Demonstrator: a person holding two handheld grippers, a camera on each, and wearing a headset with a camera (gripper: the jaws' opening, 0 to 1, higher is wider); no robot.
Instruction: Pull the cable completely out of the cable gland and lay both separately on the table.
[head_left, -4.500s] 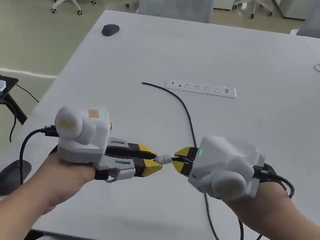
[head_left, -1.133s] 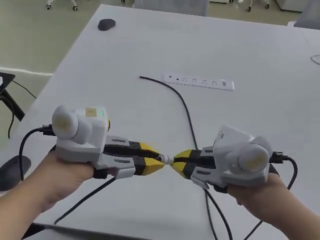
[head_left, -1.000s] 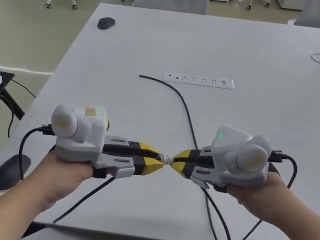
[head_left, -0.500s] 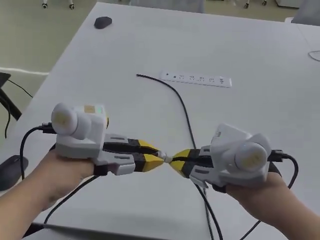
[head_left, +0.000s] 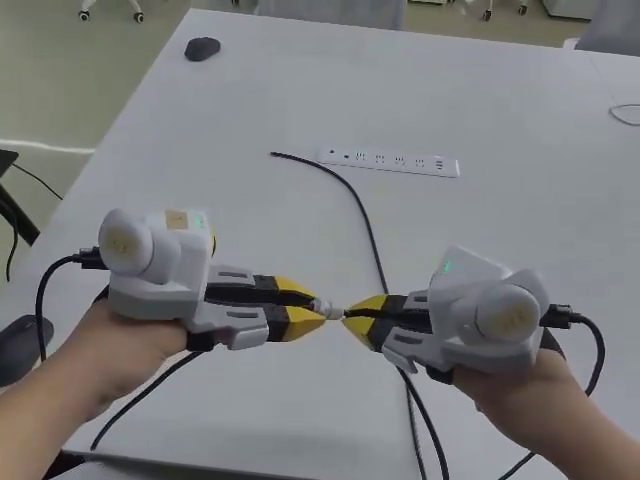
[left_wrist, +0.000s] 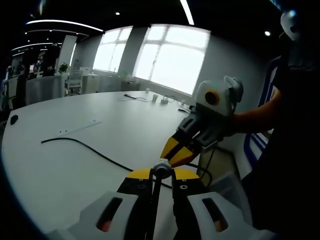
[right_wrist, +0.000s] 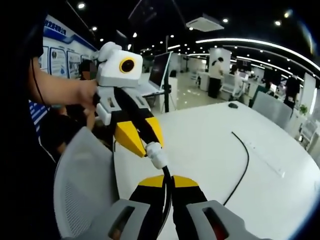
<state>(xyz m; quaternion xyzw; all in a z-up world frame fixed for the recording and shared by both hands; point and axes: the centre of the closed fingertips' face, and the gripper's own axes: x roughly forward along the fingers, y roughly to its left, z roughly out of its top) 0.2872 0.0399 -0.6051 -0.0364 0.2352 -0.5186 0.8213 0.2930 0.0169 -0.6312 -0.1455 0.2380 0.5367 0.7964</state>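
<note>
White gland (right_wrist: 156, 154) in left gripper (head_left: 318, 312) jaws, cable (head_left: 365, 215) in right gripper's (head_left: 350, 313); power strip (head_left: 390, 162) beyond.

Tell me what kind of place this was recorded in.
Most likely an open-plan office: a large white table carrying a power strip and a computer mouse, chair casters on the floor beyond, and tall windows in the left gripper view.

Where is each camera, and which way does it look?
Head view: on the person's head, looking down at the table; hands hold left tool and right tool.
Left gripper view: on the left tool, looking along its jaws at the right tool.
Right gripper view: on the right tool, looking along its jaws at the left tool.
Shared: all three see the cable gland and cable.
</note>
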